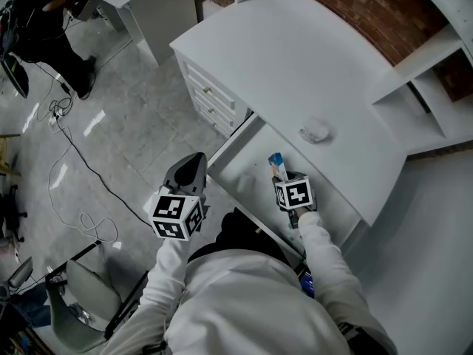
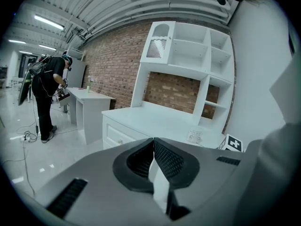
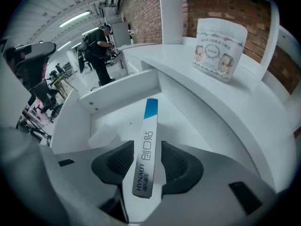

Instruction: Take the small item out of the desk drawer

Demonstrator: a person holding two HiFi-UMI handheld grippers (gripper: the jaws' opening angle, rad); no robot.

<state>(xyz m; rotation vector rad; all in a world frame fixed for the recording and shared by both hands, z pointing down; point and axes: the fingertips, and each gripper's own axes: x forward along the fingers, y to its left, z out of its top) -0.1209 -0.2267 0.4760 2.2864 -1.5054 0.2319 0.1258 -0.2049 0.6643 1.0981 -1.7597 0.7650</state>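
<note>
The desk drawer [image 1: 238, 170] stands pulled out below the white desktop [image 1: 295, 58]. In it is a small narrow box [image 1: 277, 166] with a blue end and dark lettering. My right gripper [image 1: 283, 177] points steeply down into the drawer. In the right gripper view the box [image 3: 149, 126] runs between the jaws of the right gripper [image 3: 146, 146], with a thin gap at each pad, so the gripper is open. My left gripper [image 1: 194, 161] hangs shut and empty left of the drawer front, over the floor. In its own view the left gripper [image 2: 153, 142] shows its jaws meeting.
A white printed pack [image 3: 220, 48] lies on the desktop just behind the drawer, round and white from above [image 1: 315, 131]. Side drawers [image 1: 211, 98] sit left of the open one and shelves [image 1: 429, 87] to the right. Cables [image 1: 74, 154] trail over the floor. A person [image 1: 52, 28] stands far left.
</note>
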